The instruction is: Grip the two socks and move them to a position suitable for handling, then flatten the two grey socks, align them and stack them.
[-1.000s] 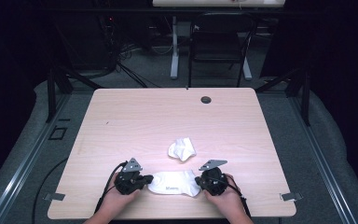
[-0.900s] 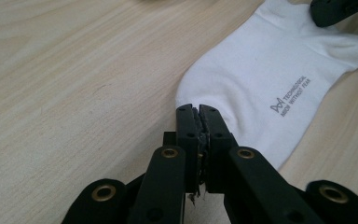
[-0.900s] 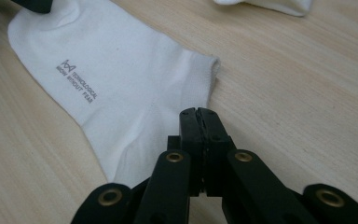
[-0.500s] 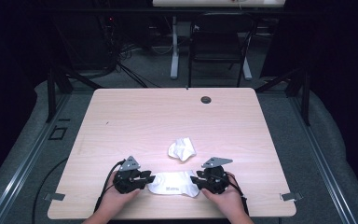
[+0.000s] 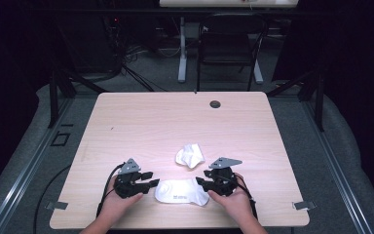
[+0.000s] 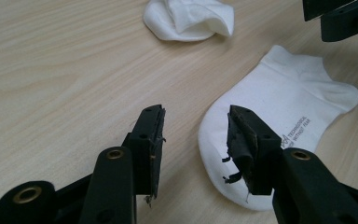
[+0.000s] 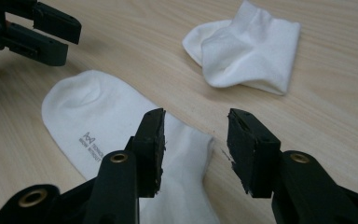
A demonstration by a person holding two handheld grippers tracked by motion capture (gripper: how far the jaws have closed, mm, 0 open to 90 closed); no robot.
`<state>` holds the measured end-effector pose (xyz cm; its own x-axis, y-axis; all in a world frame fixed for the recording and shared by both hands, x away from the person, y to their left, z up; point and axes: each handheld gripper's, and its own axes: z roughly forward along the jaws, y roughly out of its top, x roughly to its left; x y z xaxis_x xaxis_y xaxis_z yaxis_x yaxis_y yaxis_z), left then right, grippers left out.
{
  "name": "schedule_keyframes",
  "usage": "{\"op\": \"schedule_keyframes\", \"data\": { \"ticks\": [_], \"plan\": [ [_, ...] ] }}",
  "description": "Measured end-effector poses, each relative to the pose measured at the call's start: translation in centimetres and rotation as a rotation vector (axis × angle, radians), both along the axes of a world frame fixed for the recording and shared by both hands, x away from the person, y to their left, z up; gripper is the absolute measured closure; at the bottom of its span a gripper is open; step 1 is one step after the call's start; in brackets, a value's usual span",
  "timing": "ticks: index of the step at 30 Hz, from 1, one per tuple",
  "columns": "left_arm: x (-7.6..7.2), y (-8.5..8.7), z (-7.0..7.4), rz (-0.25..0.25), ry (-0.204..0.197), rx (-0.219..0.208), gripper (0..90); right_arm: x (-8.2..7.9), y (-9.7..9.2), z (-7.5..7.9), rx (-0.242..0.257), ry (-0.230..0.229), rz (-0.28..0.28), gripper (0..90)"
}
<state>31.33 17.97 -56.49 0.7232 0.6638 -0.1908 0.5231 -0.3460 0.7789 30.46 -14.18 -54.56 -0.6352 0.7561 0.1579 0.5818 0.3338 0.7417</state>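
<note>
Jaws parted and holding nothing, the left gripper [image 5: 148, 185] and right gripper [image 5: 200, 183] have just been opening at either end of a flat white ankle sock [image 5: 182, 191], which lies between them on the wooden table [image 5: 151, 122]. The left gripper sits at its toe, the right at its cuff. Just beyond, a crumpled white sock [image 5: 190, 156] lies apart.

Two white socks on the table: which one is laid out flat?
The printed sock between the two grippers, at the near edge. It lies spread flat with grey lettering showing; the other sock, farther back, is crumpled and folded over itself.
</note>
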Motion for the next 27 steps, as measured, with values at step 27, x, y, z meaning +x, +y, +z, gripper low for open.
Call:
{"op": "schedule_keyframes", "data": {
  "ticks": [27],
  "plan": [
    [2.8,-0.5,2.0,0.048,-0.028,0.000,51.8,6.5,5.0,0.6,-0.121,-0.031,0.035,61.5]
  ]
}}
